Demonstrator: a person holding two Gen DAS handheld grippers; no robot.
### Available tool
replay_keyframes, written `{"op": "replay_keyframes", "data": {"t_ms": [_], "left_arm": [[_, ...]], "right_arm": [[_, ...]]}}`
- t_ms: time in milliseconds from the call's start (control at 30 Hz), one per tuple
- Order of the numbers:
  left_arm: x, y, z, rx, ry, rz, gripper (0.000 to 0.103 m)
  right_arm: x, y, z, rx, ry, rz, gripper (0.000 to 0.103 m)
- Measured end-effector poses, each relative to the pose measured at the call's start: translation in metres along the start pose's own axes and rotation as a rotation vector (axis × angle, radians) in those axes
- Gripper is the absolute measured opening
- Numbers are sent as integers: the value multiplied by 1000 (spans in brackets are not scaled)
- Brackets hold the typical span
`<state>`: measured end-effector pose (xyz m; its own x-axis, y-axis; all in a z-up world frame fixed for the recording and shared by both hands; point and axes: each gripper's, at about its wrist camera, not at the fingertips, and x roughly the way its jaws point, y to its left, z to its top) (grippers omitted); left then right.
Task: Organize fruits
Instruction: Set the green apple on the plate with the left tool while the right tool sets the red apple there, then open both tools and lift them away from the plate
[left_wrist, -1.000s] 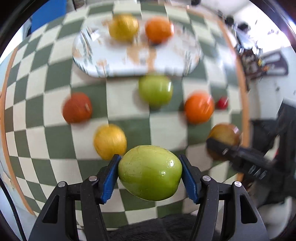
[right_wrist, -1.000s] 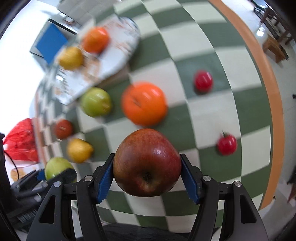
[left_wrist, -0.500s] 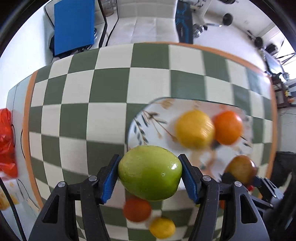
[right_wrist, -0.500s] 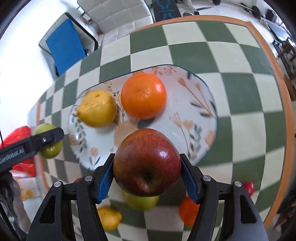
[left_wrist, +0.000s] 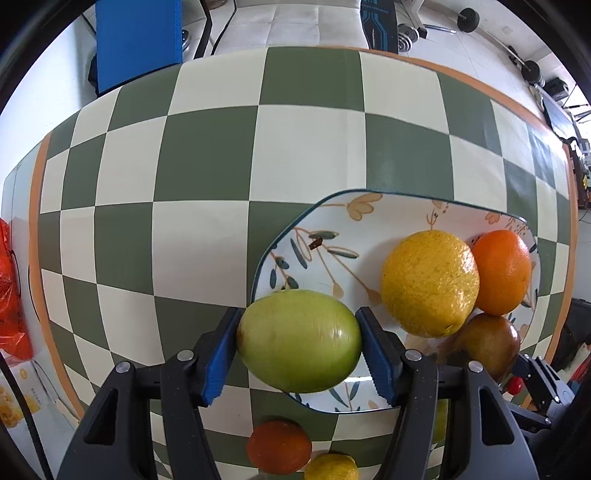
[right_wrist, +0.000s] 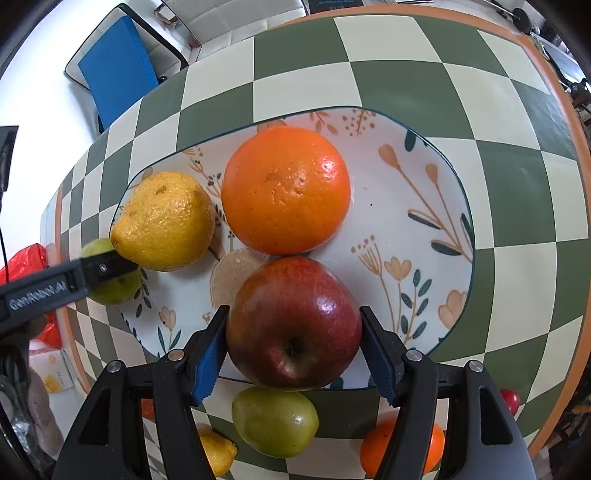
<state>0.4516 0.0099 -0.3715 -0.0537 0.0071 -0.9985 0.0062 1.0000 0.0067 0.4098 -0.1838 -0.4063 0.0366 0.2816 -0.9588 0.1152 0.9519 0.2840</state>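
- The left gripper (left_wrist: 298, 341) pinches a green apple (left_wrist: 299, 340) between its two blue pads (left_wrist: 220, 350), one on each side
- The green apple hangs over the left edge of the plate (left_wrist: 317, 236), which has flowers and leaves painted on it
- The right gripper (right_wrist: 293, 341) pinches a red apple (right_wrist: 293, 323) the same way, with the pads tight on both sides
- The red apple is over the near part of the plate (right_wrist: 424, 192), just beside the big orange (right_wrist: 286, 190); I cannot tell if they touch
- On the plate lie a yellow lemon (right_wrist: 164, 221) and the big orange, side by side
- In the right view the left gripper (right_wrist: 110, 271) shows at the left rim of the plate, right next to the lemon
- The plate sits on a table (left_wrist: 207, 155) with a green and cream checked cloth
- On the cloth, nearer than the plate, lie another green apple (right_wrist: 275, 421), a small lemon (right_wrist: 218, 452), another orange (right_wrist: 402, 448) and a small red fruit (right_wrist: 511, 400)
- A darker orange fruit (left_wrist: 279, 446) also lies on the cloth in the left view
- A red bag (left_wrist: 11, 291) is off the table on the left
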Motion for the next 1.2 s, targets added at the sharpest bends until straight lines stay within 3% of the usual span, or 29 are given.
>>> {"op": "replay_keyframes", "data": {"t_ms": [133, 300, 700, 1200], "left_arm": [[-4, -2, 3, 2, -23, -26, 67], [-23, -8, -2, 17, -81, -5, 89], [-85, -3, -60, -7, -261, 59, 91], [-149, -12, -163, 17, -424, 50, 91]], "right_arm": [[-6, -1, 3, 3, -7, 0, 85], [-24, -2, -4, -12, -29, -38, 93], [-97, 6, -49, -78, -201, -209, 97], [-183, 20, -127, -103, -360, -192, 97]]}}
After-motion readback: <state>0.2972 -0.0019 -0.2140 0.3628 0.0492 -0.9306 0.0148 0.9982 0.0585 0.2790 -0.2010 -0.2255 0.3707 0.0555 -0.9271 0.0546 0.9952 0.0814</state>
